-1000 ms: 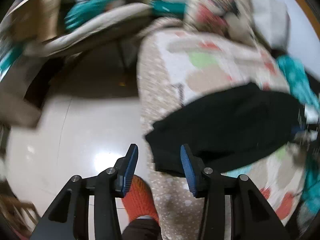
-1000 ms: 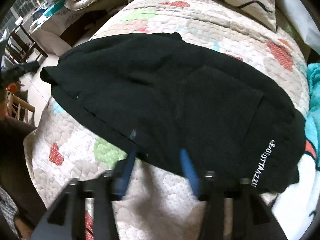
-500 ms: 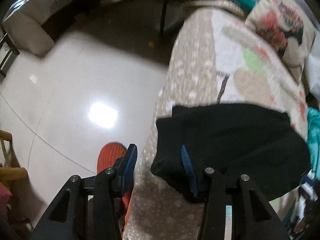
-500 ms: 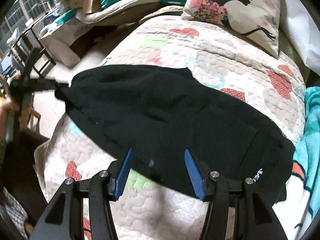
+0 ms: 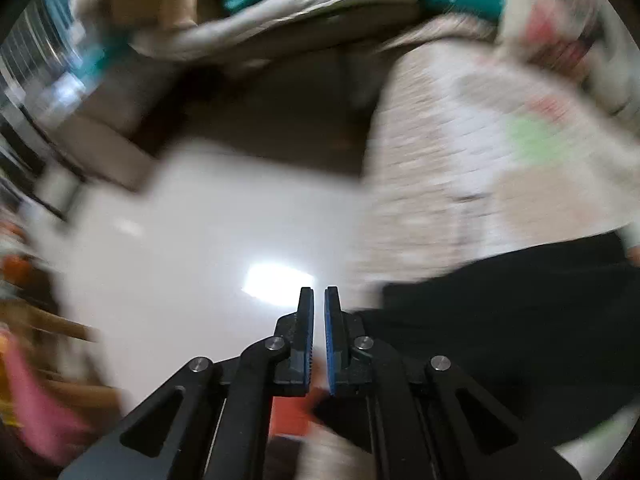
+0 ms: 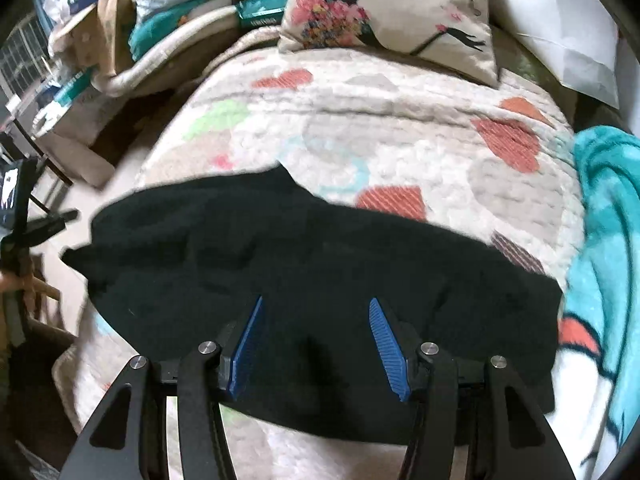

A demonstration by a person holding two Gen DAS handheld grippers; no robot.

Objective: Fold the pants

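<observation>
The black pants (image 6: pixel 312 264) lie folded across the quilted bed (image 6: pixel 400 120). My right gripper (image 6: pixel 316 320) is open, its blue pads spread just above the pants' near edge, holding nothing. In the blurred left wrist view my left gripper (image 5: pixel 319 312) has its blue pads nearly together with nothing seen between them. It hangs over the floor (image 5: pixel 200 240), just left of the pants' end (image 5: pixel 500 320) at the bed's edge. The left gripper also shows at the far left of the right wrist view (image 6: pixel 48 220), apart from the pants.
A patterned pillow (image 6: pixel 384 12) lies at the bed's far end. A teal blanket (image 6: pixel 608 240) lies along the right side. Boxes and bedding (image 6: pixel 120 32) are piled beyond the bed's left side. An orange slipper (image 5: pixel 292 416) shows below the left gripper.
My left gripper has shut and swung left, off the pants' end and over the floor. My right gripper stays open and sits lower over the pants' near edge.
</observation>
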